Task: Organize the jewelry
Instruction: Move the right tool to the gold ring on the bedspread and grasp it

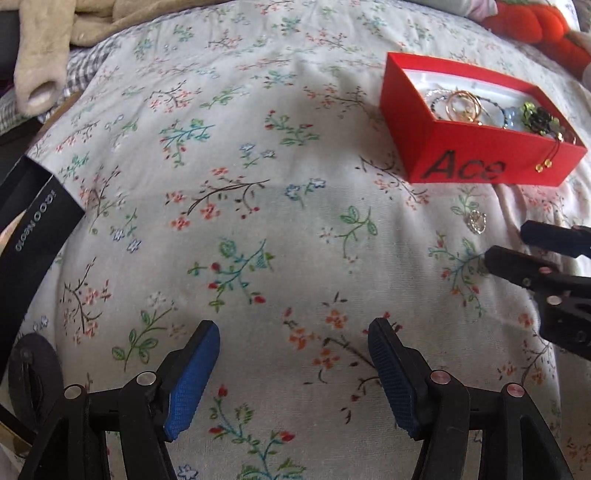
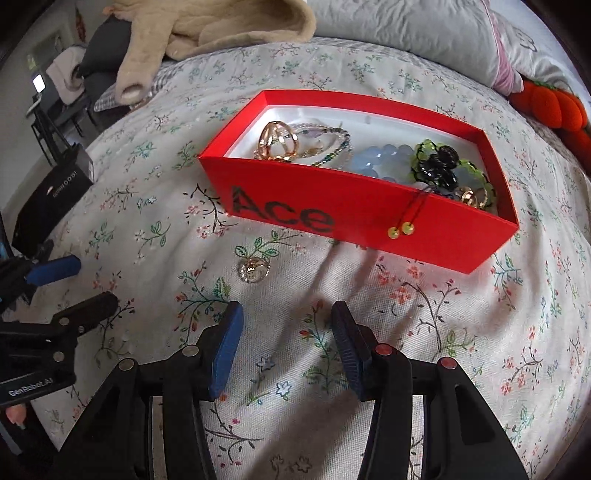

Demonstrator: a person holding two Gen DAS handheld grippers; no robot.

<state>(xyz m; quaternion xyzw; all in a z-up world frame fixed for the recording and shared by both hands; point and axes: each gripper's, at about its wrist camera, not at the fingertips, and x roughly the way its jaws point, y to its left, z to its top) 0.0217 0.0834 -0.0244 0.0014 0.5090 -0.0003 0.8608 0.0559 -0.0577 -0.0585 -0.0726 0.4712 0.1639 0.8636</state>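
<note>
A red box marked "Ace" sits on the floral bedspread and holds gold rings, beaded bracelets and a green and black piece; two small beads hang over its front wall. It also shows in the left wrist view. A small sparkly ring lies loose on the cloth in front of the box, seen too in the left wrist view. My right gripper is open and empty, just short of the ring. My left gripper is open and empty over bare cloth.
A black box lies at the left edge of the bed, also in the left wrist view. A beige garment, a grey pillow and an orange plush lie at the back.
</note>
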